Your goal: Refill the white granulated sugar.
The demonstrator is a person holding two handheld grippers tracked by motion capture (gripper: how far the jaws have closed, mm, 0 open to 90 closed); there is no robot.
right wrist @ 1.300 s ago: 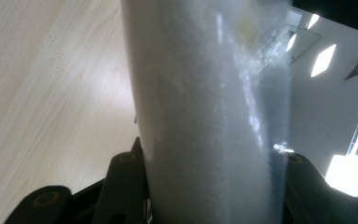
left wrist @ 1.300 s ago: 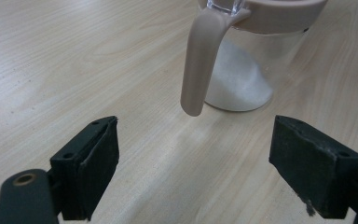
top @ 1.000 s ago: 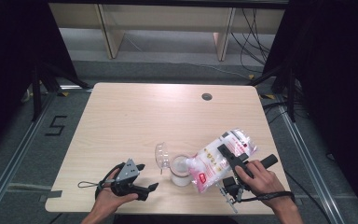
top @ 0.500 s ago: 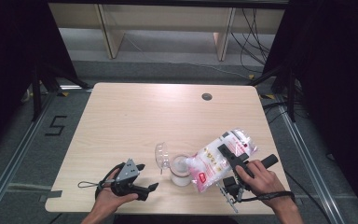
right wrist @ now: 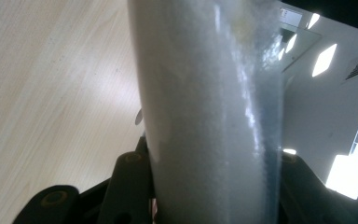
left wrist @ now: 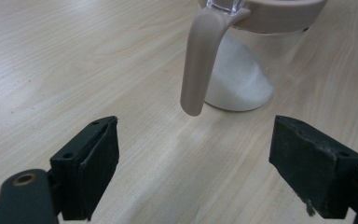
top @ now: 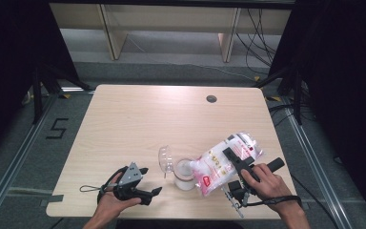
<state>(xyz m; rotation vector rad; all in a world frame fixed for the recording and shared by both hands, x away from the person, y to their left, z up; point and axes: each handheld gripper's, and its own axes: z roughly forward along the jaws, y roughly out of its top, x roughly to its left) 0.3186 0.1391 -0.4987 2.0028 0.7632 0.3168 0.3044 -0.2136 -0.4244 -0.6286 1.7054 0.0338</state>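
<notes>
Pouring appears to be the step in hand. From the high view, the right gripper (top: 232,160) is clamping a clear bag (top: 225,162) of white grains, and the bag is lying tilted, its long axis running from upper right down to lower left, with its low end reaching over the mouth of a jar (top: 184,174) near the table's (top: 147,119) front edge. The jar's clear lid (top: 165,160) is standing flipped open on its far-left side. The left gripper (top: 150,193) is resting on the table well left of the jar, jaws apart and empty.

From the left gripper view, the jar (left wrist: 242,70) is standing just ahead and slightly right, already holding a sloping heap of white grains, with a beige handle (left wrist: 200,60) hanging down its near side; both jaws are standing wide apart.

From the right gripper view, the bag (right wrist: 209,112) is rising between the jaws, pinched at its base. Further tilting toward the jar looks necessary, and the right hand is the nearer one.
</notes>
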